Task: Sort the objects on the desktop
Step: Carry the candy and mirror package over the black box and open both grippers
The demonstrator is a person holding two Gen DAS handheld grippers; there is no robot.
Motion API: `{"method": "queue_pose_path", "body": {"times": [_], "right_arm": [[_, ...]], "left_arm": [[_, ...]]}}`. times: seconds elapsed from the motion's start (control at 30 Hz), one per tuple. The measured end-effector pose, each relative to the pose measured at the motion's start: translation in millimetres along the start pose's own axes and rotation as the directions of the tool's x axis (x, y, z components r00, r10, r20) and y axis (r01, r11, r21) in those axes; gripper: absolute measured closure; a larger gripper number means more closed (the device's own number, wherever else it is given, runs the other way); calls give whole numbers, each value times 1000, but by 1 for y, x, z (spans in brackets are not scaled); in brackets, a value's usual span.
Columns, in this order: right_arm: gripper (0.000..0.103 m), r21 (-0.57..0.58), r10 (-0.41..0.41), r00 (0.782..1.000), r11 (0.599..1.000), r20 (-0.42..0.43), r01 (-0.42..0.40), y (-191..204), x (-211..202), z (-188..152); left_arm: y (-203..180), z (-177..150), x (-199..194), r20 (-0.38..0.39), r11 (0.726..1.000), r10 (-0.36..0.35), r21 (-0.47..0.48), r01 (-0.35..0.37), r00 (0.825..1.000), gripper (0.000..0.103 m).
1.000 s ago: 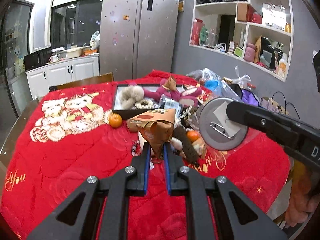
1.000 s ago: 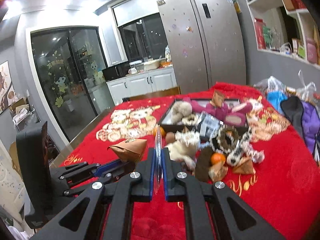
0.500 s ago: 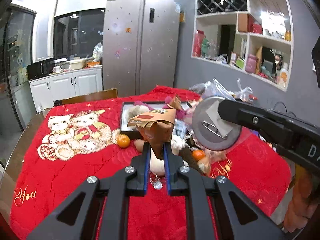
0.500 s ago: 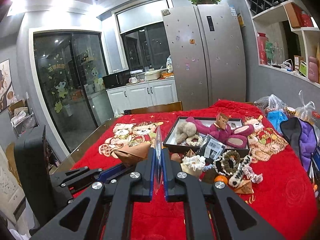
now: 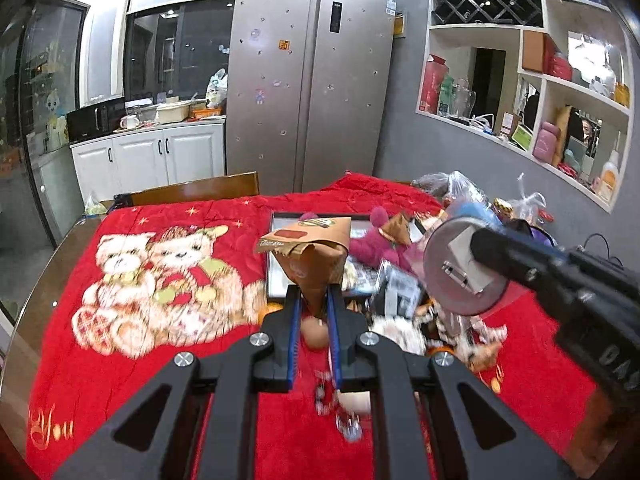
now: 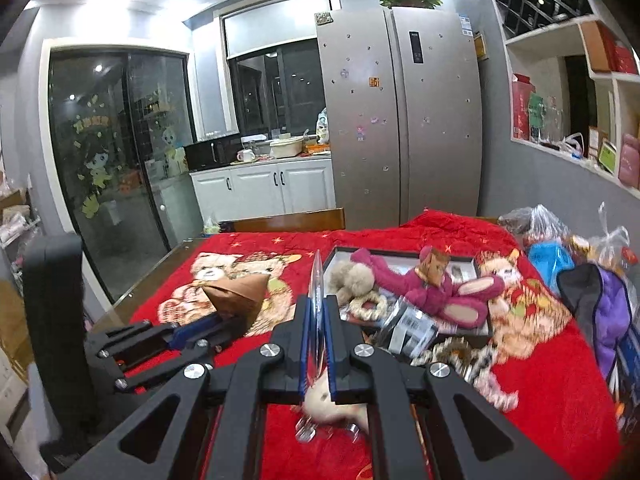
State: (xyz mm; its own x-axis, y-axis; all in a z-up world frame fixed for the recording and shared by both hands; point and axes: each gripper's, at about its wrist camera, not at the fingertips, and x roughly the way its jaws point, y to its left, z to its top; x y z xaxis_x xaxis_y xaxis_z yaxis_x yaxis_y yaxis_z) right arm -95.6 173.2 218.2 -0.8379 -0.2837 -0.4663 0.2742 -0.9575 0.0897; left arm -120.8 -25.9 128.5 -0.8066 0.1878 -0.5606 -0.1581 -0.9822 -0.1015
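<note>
My left gripper [image 5: 314,304] is shut on a brown pyramid-shaped paper packet [image 5: 314,256] and holds it well above the red tablecloth [image 5: 160,360]; the packet also shows in the right wrist view [image 6: 236,296]. My right gripper [image 6: 318,312] is shut on a round silver disc, seen edge-on [image 6: 317,280], and seen flat in the left wrist view [image 5: 460,268]. A black tray [image 6: 400,256] behind holds a pink plush toy [image 6: 440,292] and a beige fluffy toy [image 6: 352,280].
A heap of small items lies below both grippers: an egg-like brown thing [image 5: 314,330], wrapped packets [image 6: 408,324], hair ties [image 6: 460,352], an orange [image 5: 272,308]. Plastic bags [image 6: 552,240] and a purple garment [image 6: 608,320] lie at the right. A wooden chair back [image 5: 196,192] stands beyond the table.
Both grippers have risen with what they hold, the table now sitting lower and farther. The left gripper's packet has moved up over the tray's near left edge.
</note>
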Motion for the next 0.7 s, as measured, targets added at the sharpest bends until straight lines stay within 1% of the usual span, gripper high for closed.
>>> {"method": "queue_pose_path", "body": {"times": [0.27, 0.33, 0.43, 0.57, 0.7], "right_arm": [[96, -38, -77, 995, 996, -59, 74, -22, 72, 36], [96, -39, -91, 994, 995, -65, 89, -27, 86, 41], [96, -38, -134, 988, 991, -75, 132, -38, 109, 49], [96, -19, -150, 983, 989, -104, 149, -53, 141, 57], [96, 8, -135, 983, 990, -126, 137, -67, 165, 61]], "left_arm": [[-1, 46, 70, -28, 1000, 19, 23, -18, 999, 90], [-1, 52, 86, -36, 999, 23, 30, -22, 999, 90], [-5, 59, 112, -51, 999, 28, 48, -25, 998, 90], [-9, 67, 148, -88, 999, 11, 40, -8, 996, 90], [-10, 72, 181, -103, 999, 12, 44, -8, 995, 90]]}}
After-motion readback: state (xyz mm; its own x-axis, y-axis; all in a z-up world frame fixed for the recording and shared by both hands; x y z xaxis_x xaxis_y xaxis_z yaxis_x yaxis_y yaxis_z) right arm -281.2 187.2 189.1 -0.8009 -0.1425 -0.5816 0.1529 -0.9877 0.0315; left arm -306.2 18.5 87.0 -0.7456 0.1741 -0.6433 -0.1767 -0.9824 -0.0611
